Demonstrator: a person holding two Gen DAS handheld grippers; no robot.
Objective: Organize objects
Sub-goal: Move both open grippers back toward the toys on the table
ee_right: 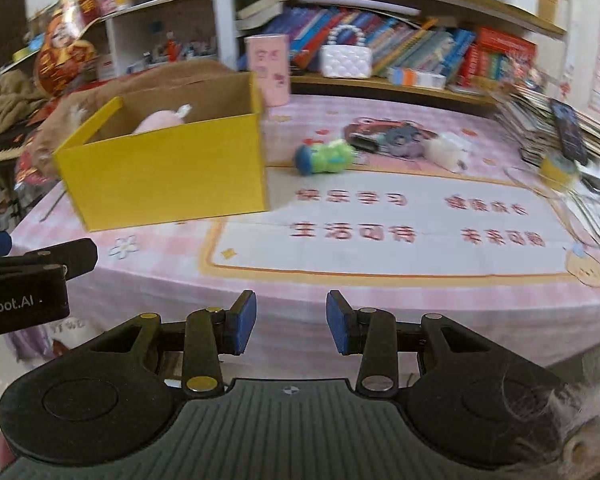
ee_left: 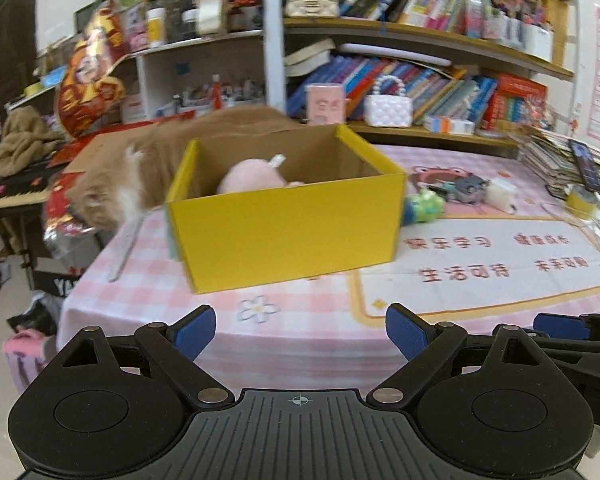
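An open yellow cardboard box (ee_left: 284,236) (ee_right: 168,176) stands on the pink checked tablecloth (ee_left: 292,320) with a pink plush (ee_left: 252,178) (ee_right: 156,122) inside. To its right lie a green plush toy with a blue end (ee_right: 324,156) (ee_left: 422,204), a grey toy (ee_right: 400,140) (ee_left: 470,188) and a white toy (ee_right: 448,150) (ee_left: 500,194). My left gripper (ee_left: 300,334) hovers open at the table's near edge, in front of the box, with nothing between its fingers. My right gripper (ee_right: 291,322) is open and empty too, near the front edge, right of the box.
An orange and white cat (ee_left: 112,184) lies against the box's far left side. A pink cup (ee_right: 270,68) stands behind the box. Bookshelves (ee_left: 420,80) line the back. A book stack with a phone (ee_right: 568,132) and a yellow tape roll (ee_right: 558,168) sit at the right.
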